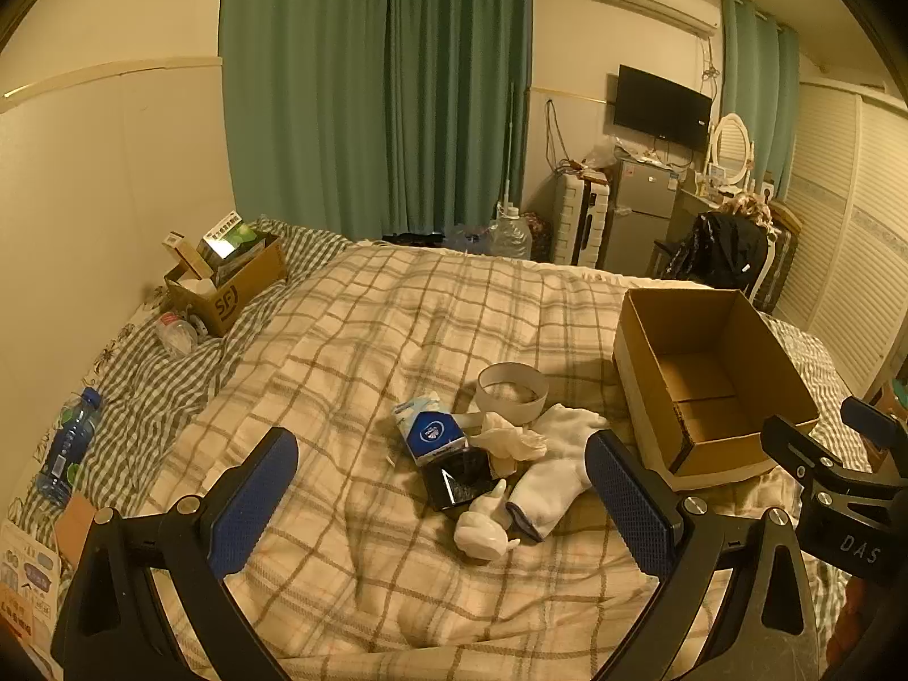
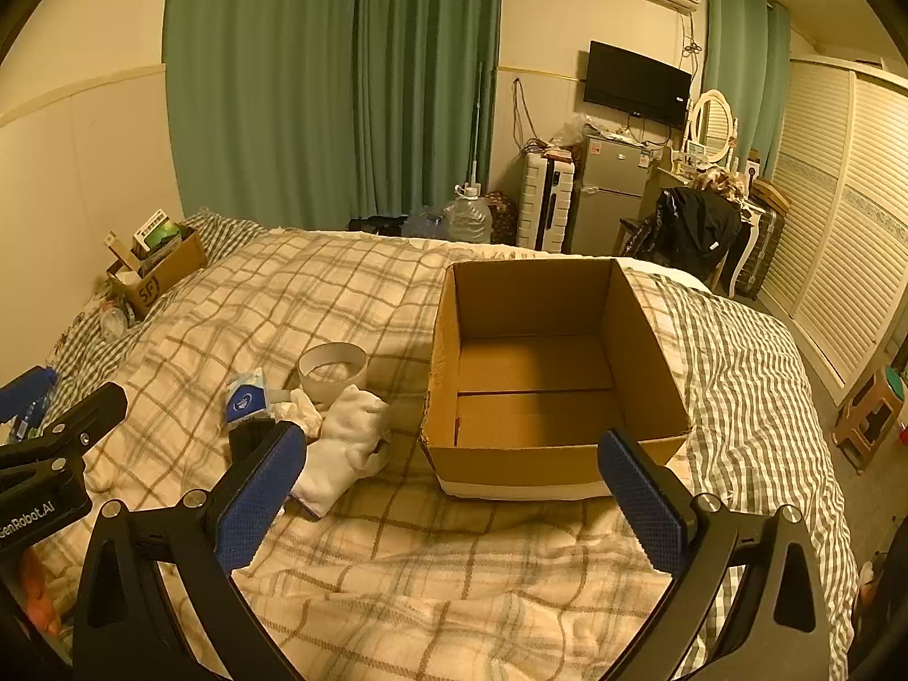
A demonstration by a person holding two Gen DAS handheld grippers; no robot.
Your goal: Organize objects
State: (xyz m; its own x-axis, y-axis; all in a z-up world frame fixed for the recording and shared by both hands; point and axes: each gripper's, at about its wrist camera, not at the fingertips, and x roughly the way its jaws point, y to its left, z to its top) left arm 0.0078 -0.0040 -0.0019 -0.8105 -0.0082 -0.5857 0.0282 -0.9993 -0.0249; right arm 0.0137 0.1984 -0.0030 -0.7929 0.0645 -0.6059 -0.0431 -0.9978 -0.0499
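A small pile lies on the plaid blanket (image 1: 352, 352): a white sock (image 1: 553, 471), a white ceramic rabbit (image 1: 482, 528), a black phone-like slab (image 1: 459, 482), a blue-and-white tissue pack (image 1: 431, 431), crumpled tissue (image 1: 508, 440) and a white tape ring (image 1: 511, 397). An empty cardboard box (image 1: 709, 380) stands to the right of the pile; it also shows in the right wrist view (image 2: 545, 374). My left gripper (image 1: 442, 505) is open above the pile. My right gripper (image 2: 454, 494) is open, in front of the box, with the sock (image 2: 346, 448) at its left finger.
A second cardboard box (image 1: 227, 284) full of items sits at the bed's far left, with a water bottle (image 1: 65, 448) and a clear jar (image 1: 176, 332) near it. Beyond the bed are green curtains, a fridge (image 2: 607, 193), a suitcase and a chair with clothes.
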